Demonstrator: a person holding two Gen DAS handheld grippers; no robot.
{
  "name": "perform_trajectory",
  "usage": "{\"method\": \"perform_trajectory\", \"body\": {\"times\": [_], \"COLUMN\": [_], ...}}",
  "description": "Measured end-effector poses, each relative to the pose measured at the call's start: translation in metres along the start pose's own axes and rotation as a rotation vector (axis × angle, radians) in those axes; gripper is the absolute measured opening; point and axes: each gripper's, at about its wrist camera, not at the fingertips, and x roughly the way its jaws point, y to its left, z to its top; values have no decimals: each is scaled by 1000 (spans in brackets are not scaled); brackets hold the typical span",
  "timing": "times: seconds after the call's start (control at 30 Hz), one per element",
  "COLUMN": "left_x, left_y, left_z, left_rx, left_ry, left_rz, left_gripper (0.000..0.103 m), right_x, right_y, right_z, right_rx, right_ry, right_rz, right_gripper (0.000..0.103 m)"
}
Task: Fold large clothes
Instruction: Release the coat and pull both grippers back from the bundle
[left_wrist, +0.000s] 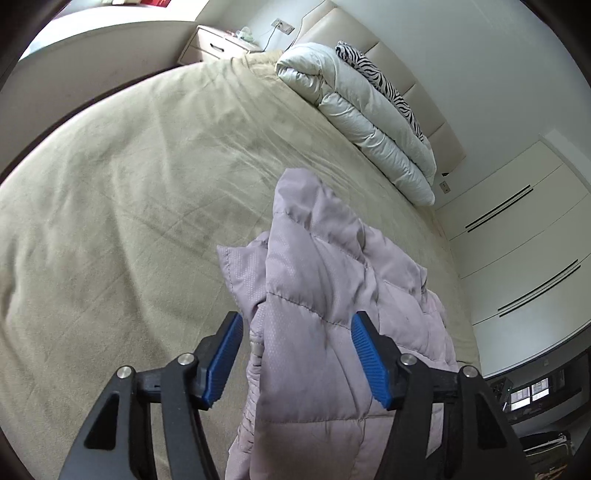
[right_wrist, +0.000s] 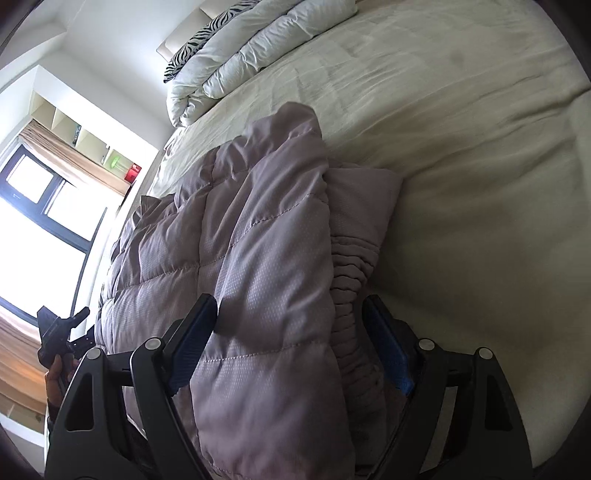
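A quilted lilac puffer jacket (left_wrist: 317, 295) lies bunched on the beige bed (left_wrist: 129, 192). My left gripper (left_wrist: 295, 354) is open, its blue pads on either side of a raised fold of the jacket. In the right wrist view the same jacket (right_wrist: 236, 236) lies in a folded heap with its elastic cuff to the right. My right gripper (right_wrist: 291, 343) is open and straddles the jacket's near edge. The left gripper (right_wrist: 61, 332), held in a hand, shows at the far left of the right wrist view.
A folded white duvet (left_wrist: 362, 110) and a zebra-print pillow (left_wrist: 384, 81) lie along the padded headboard. A nightstand (left_wrist: 218, 44) stands at the bed's far corner. White wardrobe doors (left_wrist: 524, 236) are to the right. A window (right_wrist: 37, 221) is at the left.
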Motion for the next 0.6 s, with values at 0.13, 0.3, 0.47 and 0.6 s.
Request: {"method": "perform_trajectory", "body": {"times": [0.13,0.3,0.47,0.6], "left_x": [-57,-113,-155,-179], "left_y": [-47,-118,-179,-209], "left_z": [-7,-27,-46,-60], "left_rx": [206,466,601,593], "left_ry": [-242,-527,-728,-881], "left_rz": [89,211,291,439], "left_gripper": [94,103,103,103], "right_x": [-59,-126,-187,-228], "right_y": [16,71,125,171], "right_z": [-2,-7,-11,-15], "right_rx": [-120,-288,-378,-438], "right_ry": [-185,-474,-790,-926], "right_rz": [-115,-194,-235,-369], "right_gripper": [81,84,102,103]}}
